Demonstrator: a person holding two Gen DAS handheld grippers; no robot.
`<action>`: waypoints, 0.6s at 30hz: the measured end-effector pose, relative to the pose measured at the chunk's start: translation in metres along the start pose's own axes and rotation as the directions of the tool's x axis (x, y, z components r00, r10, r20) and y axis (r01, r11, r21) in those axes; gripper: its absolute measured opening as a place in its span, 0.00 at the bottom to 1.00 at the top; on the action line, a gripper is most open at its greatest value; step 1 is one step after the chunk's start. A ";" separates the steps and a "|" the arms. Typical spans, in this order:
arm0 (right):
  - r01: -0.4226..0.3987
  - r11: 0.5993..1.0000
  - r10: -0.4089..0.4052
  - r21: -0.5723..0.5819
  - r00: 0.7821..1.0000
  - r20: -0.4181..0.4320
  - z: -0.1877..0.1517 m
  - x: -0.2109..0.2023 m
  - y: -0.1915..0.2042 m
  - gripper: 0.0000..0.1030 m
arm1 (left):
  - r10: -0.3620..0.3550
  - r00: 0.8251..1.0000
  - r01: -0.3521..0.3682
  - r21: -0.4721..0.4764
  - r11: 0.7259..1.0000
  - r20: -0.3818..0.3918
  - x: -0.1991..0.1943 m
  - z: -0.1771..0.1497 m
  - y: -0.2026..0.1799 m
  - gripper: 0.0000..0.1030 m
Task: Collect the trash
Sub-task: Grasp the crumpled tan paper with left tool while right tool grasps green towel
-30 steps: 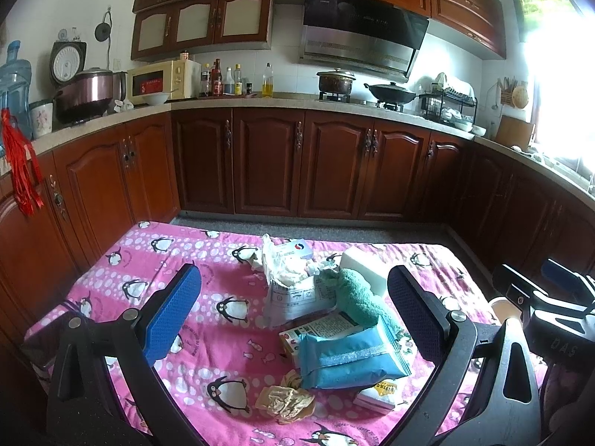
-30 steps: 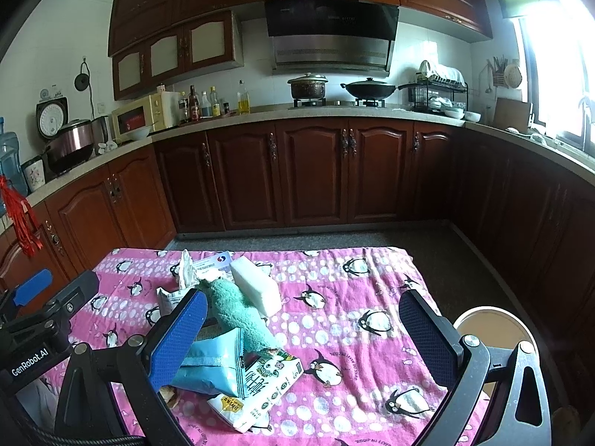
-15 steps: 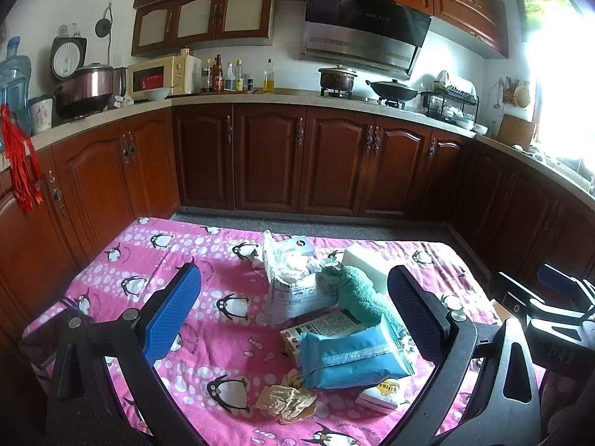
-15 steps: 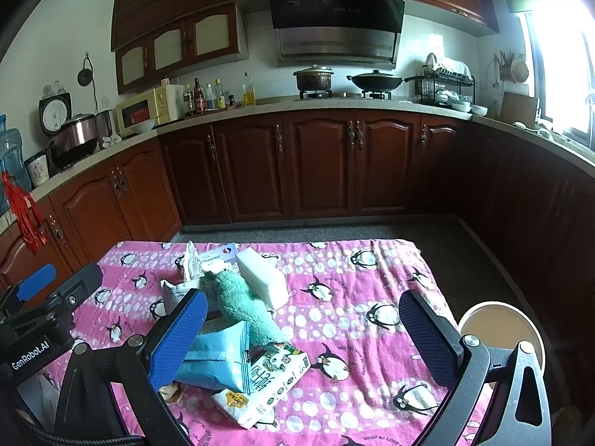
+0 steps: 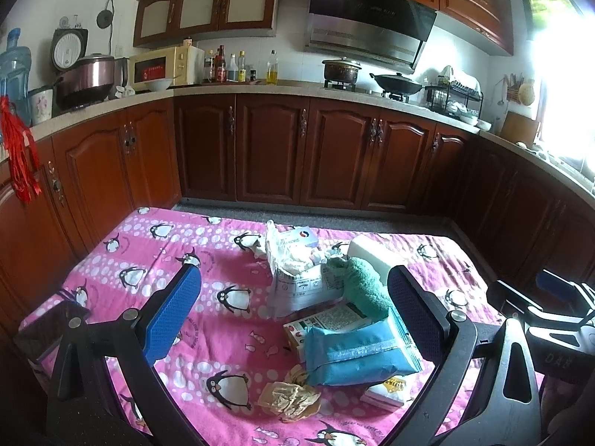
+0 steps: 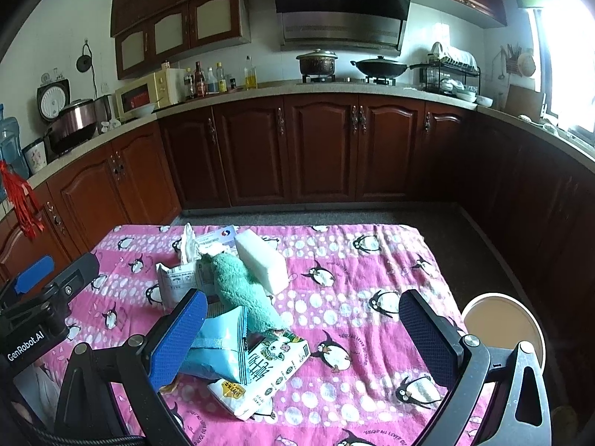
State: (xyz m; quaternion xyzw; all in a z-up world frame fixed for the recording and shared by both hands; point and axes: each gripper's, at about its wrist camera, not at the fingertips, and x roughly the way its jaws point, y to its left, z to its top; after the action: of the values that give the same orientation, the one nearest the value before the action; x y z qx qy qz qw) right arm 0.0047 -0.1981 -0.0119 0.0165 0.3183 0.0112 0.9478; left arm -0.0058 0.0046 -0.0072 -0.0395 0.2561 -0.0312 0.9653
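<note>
Right now, through the left wrist view, I hold my left tool [image 5: 293, 319] wide apart and empty above the desk [image 5: 141, 260], framing the trash heap so the crumpled brown wrapper [image 5: 290, 397] and blue pouch [image 5: 357, 353] sit between its fingers. Through the right wrist view, my right tool [image 6: 297, 334] is equally spread and empty, the heap at its left finger [image 6: 174, 338], while the round bin [image 6: 498, 319] waits off the desk's right edge, probably for drops.

The right gripper [image 6: 301, 329] hangs with its jaws spread wide over a pink penguin-print cloth [image 6: 372, 260], gripping nothing. Just beyond its left finger, a blue packet [image 6: 219, 349] lies on a printed carton [image 6: 271, 371], with a teal fuzzy cloth [image 6: 241, 293] and a white block [image 6: 262, 260] behind.
</note>
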 end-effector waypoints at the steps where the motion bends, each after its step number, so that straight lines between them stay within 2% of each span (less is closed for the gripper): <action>1: 0.003 1.000 -0.003 -0.004 1.000 -0.004 0.000 0.001 0.001 0.99 | 0.000 1.000 0.000 0.000 1.000 -0.002 0.001 -0.001 0.000 0.97; 5: 0.014 0.999 -0.016 -0.031 0.999 -0.049 -0.002 0.010 0.004 0.99 | -0.012 1.000 0.012 -0.012 1.000 -0.022 0.005 -0.002 0.006 0.97; 11: -0.020 0.999 0.017 -0.030 0.995 -0.095 -0.006 0.022 -0.001 0.99 | -0.042 0.994 0.041 -0.013 0.999 -0.096 0.018 -0.006 0.027 0.97; 16: -0.127 0.991 0.120 -0.037 0.981 -0.152 -0.001 0.036 -0.001 0.99 | -0.026 0.986 0.031 0.028 0.999 -0.168 0.035 -0.013 0.045 0.97; 18: -0.148 0.988 0.138 -0.050 0.976 -0.168 0.002 0.042 0.003 0.99 | -0.030 0.981 0.035 0.027 0.999 -0.190 0.042 -0.013 0.050 0.97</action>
State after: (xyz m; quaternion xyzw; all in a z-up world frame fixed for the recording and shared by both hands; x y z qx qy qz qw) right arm 0.0394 -0.1938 -0.0354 0.0089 0.3925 0.0906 0.9152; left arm 0.0258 0.0506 -0.0439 -0.0261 0.3456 -0.0544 0.9364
